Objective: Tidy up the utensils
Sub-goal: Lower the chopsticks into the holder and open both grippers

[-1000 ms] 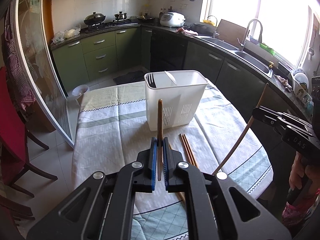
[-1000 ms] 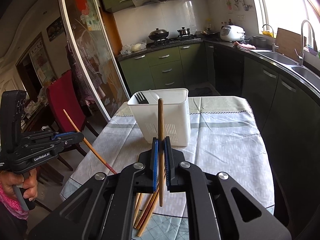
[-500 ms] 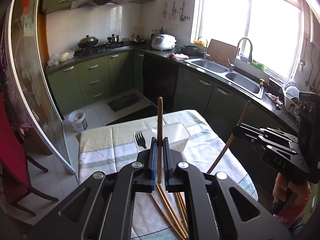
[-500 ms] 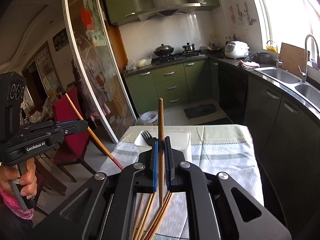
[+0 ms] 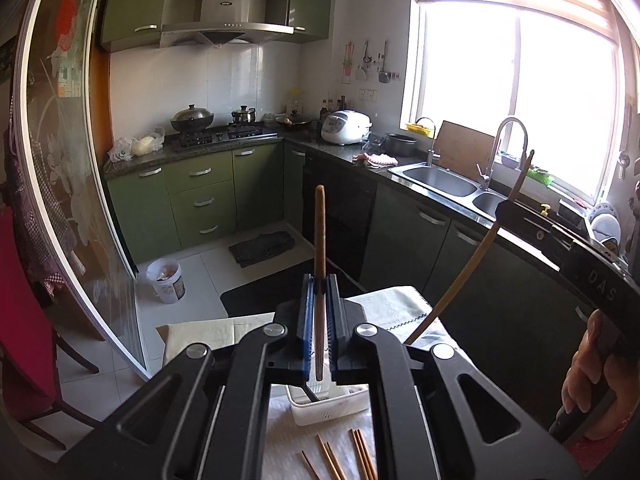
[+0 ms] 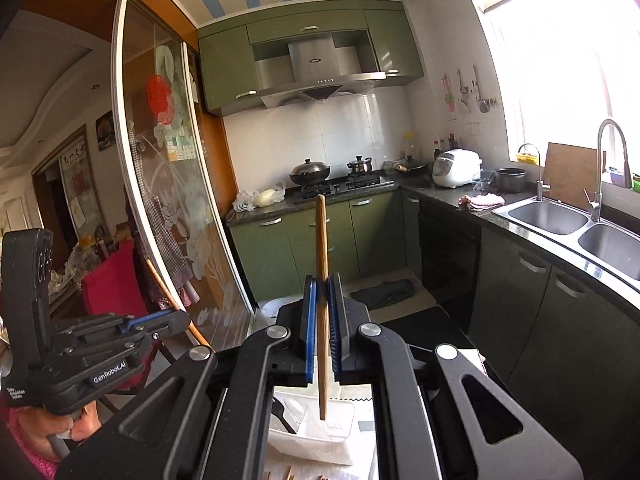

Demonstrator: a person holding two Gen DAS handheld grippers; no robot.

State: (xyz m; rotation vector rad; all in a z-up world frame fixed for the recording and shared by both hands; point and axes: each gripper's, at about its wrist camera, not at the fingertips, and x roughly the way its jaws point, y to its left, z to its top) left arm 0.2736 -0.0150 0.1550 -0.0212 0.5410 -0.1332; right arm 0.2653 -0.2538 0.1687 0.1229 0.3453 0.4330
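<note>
My left gripper (image 5: pixel 319 284) is shut on a wooden chopstick (image 5: pixel 319 236) that stands upright between its blue pads. My right gripper (image 6: pixel 322 282) is shut on another upright wooden chopstick (image 6: pixel 321 240), whose lower end hangs over the white utensil basket (image 6: pixel 332 440). That basket (image 5: pixel 328 406) shows below the left gripper too, a black fork (image 5: pixel 310 394) in it. Several loose chopsticks (image 5: pixel 344 458) lie on the tablecloth in front of it. The right gripper's body (image 5: pixel 560 248) with its chopstick (image 5: pixel 472 264) appears at the right of the left wrist view.
Green kitchen cabinets (image 5: pixel 200 196), a stove with pots (image 5: pixel 192 118), a rice cooker (image 5: pixel 346 126) and a double sink (image 5: pixel 452 184) run behind the table (image 5: pixel 192 332). A glass sliding door (image 6: pixel 160 184) and a red chair (image 5: pixel 20 320) stand to the left. A white bucket (image 5: pixel 166 280) sits on the floor.
Both grippers have risen and tilted upward, each keeping its chopstick. The basket and table have dropped from mid-picture to the bottom edge of both views.
</note>
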